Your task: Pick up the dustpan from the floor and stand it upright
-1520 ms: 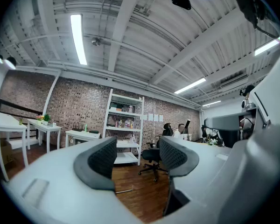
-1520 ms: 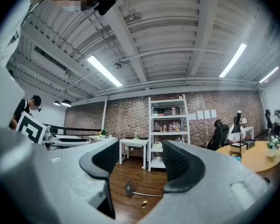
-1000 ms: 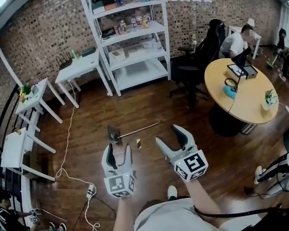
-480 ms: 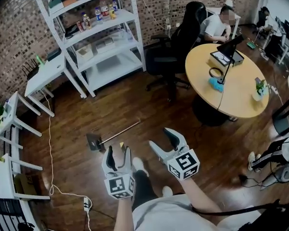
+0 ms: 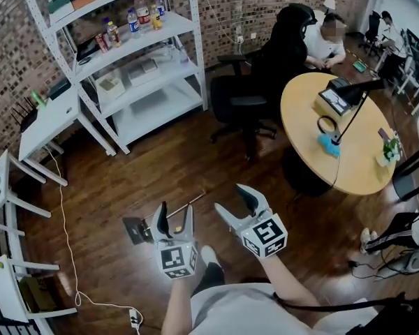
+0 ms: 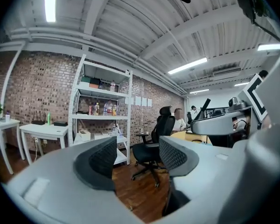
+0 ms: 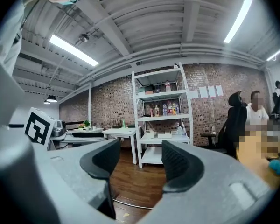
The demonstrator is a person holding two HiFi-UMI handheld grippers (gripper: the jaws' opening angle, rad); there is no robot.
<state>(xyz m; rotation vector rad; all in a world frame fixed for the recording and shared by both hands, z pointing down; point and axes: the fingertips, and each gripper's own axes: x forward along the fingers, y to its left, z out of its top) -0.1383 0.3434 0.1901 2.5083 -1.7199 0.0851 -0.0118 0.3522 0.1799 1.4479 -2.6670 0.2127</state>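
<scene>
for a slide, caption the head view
Open, empty left gripper and right gripper above a dustpan lying on the floor.

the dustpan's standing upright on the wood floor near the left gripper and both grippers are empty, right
No: the dustpan is not upright. It lies flat on the wood floor, as the head view shows. The rest holds: it is near the left gripper, and that one and the right gripper are both empty, jaws apart.
</scene>
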